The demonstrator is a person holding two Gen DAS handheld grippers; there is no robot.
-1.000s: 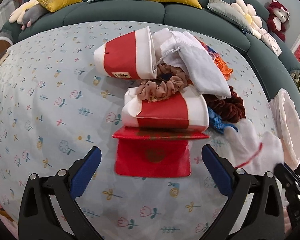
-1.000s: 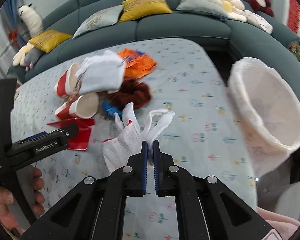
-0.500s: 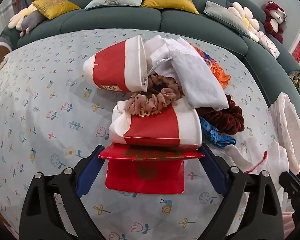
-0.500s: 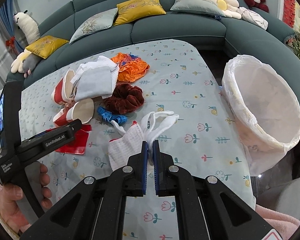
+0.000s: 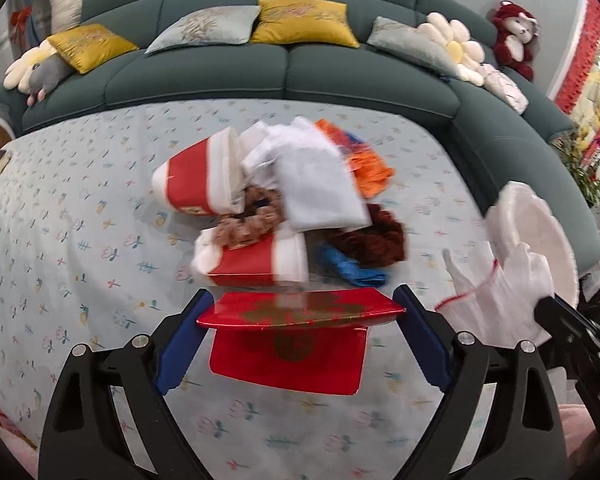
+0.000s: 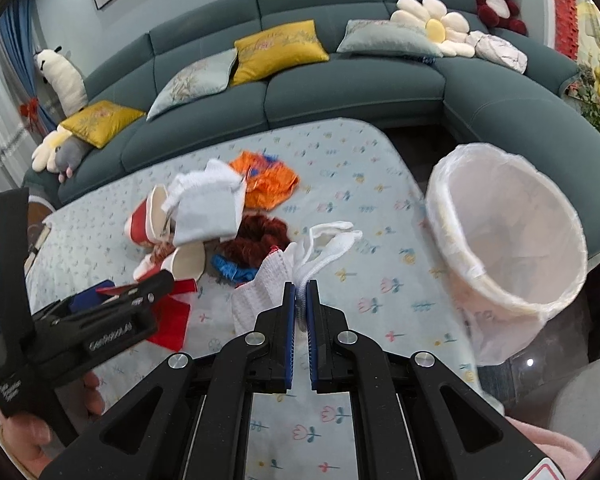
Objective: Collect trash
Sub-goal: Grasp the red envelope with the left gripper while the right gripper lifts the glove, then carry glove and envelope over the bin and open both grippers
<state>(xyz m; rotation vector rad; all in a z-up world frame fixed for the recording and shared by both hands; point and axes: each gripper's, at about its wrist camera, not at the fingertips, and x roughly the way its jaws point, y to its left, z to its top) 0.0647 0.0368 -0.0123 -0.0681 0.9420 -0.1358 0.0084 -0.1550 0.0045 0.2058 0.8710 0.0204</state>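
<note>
My left gripper (image 5: 300, 312) is shut on a red envelope (image 5: 300, 314), held by its flap above the table; it also shows in the right wrist view (image 6: 172, 320). My right gripper (image 6: 300, 292) is shut on a white knit glove (image 6: 268, 284), lifted off the cloth; the glove shows in the left wrist view (image 5: 496, 292). The white-lined trash bin (image 6: 504, 232) stands at the table's right edge. A pile lies beyond: two red-and-white paper cups (image 5: 200, 184), a white cloth pouch (image 5: 312, 184), scrunchies (image 5: 376, 236) and an orange wrapper (image 6: 268, 180).
The table has a flowered light-blue cloth (image 5: 80, 240). A teal sofa (image 6: 340, 92) with cushions and plush toys curves behind and to the right. A blue scrap (image 5: 352, 268) lies by the pile.
The left gripper has closed on the red envelope and lifted it. The right gripper has raised the glove off the table, nearer the bin.
</note>
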